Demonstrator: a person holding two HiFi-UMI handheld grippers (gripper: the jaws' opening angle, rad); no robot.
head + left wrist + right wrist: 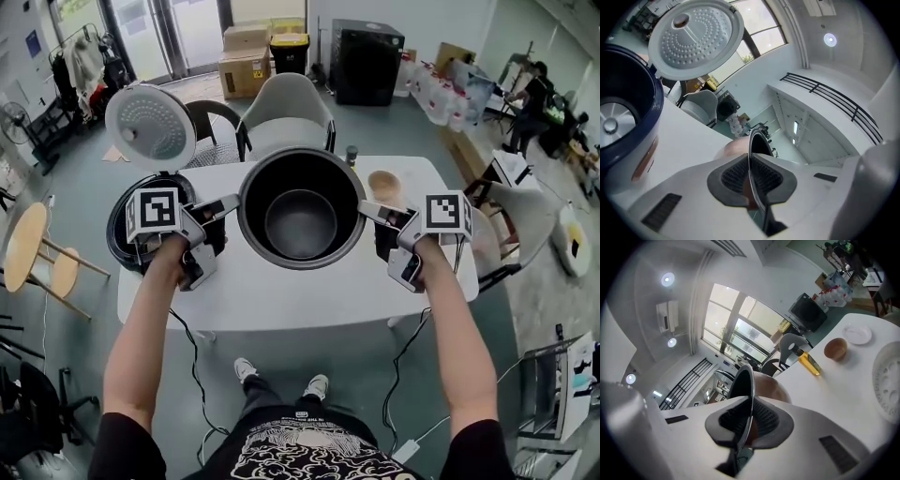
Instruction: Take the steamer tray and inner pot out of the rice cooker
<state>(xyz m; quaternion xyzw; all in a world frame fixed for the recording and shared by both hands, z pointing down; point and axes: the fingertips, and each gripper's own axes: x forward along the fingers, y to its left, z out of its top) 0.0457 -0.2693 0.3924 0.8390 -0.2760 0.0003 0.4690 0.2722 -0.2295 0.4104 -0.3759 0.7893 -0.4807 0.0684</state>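
The dark metal inner pot (300,206) hangs over the white table (309,300), out of the cooker. My left gripper (232,204) is shut on its left rim and my right gripper (367,211) on its right rim. The thin rim (757,154) is pinched between the ribbed pads of the left gripper (752,180) in the left gripper view. The pot's edge (743,380) sits the same way in the right gripper (749,420). The rice cooker (127,220) stands at the table's left with its lid (150,127) up. A white perforated piece (888,380), perhaps the steamer tray, lies at the right.
A wooden bowl (384,186) and a small bottle (352,155) stand at the table's far right, and the right gripper view shows a white dish (857,333) beside them. Chairs ring the table. Cables hang from its front edge.
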